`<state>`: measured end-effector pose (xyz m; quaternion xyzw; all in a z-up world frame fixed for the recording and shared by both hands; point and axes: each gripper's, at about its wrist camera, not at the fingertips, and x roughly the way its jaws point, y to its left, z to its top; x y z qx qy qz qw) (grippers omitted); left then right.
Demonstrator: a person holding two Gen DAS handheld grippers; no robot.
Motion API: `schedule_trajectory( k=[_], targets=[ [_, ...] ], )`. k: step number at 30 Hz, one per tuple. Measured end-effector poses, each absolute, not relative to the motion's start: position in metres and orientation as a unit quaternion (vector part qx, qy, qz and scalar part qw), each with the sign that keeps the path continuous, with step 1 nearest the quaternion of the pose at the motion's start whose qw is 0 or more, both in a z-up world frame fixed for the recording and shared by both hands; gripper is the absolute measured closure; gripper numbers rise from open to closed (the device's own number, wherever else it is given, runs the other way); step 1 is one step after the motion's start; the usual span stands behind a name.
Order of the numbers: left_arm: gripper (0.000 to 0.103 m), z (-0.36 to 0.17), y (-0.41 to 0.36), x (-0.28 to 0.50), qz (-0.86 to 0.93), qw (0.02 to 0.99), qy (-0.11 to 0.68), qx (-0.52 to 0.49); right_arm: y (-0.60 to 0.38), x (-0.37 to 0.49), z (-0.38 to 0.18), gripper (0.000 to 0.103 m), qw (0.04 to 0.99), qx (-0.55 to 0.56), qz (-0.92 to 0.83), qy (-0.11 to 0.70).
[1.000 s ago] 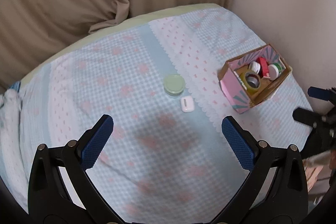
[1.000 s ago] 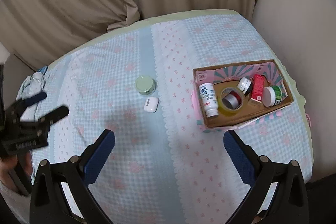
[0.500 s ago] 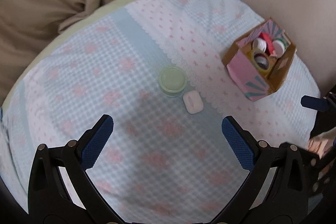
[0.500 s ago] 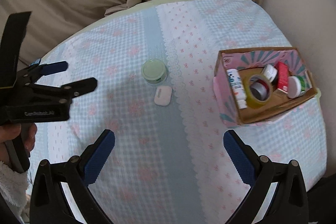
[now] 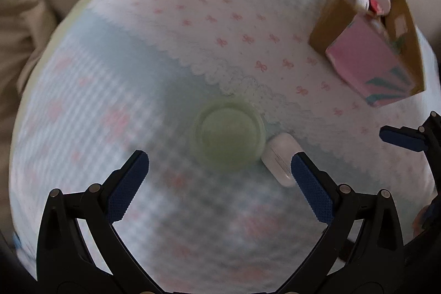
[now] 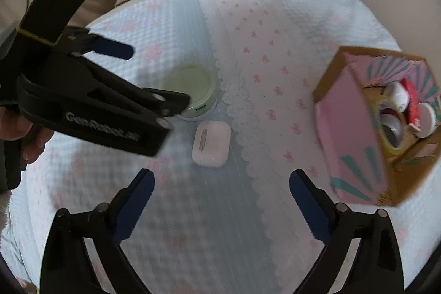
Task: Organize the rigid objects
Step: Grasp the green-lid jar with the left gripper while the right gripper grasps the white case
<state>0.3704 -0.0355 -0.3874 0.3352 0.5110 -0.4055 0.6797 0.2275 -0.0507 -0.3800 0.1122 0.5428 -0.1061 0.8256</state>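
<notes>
I have my left gripper [image 5: 217, 163] spread wide over the green jar [image 5: 230, 134]. My right gripper [image 6: 222, 179] is closing, nothing between its jaws, above the white case [image 6: 210, 143] (just beside the jar) on the cloth [image 6: 275, 32].

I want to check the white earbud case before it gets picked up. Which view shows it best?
The right wrist view: the white earbud case lies whole and unobstructed on the cloth, hinge strip visible. In the left wrist view it is blurred and partly hidden behind a finger of the left tongs.
</notes>
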Motion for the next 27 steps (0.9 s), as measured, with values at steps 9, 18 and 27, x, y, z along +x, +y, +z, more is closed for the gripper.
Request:
schedule_trajectory(
  k=[9, 18, 27],
  targets=[
    [0.014, -0.432, -0.048, 0.384, -0.422, 0.668, 0.517, 0.331, -0.052, 0.264, -0.439, 0.029, 0.817, 0.145, -0.135, 0.542],
    [0.031, -0.441, -0.043, 0.387, -0.449, 0.663, 0.522, 0.294, -0.046, 0.278, -0.451, 0.054, 0.824, 0.134, -0.158, 0.527],
    [0.032, -0.436, -0.037, 0.389, -0.446, 0.674, 0.514, 0.288, -0.05, 0.272, -0.446, 0.062, 0.825, 0.138, -0.146, 0.528]
  ],
)
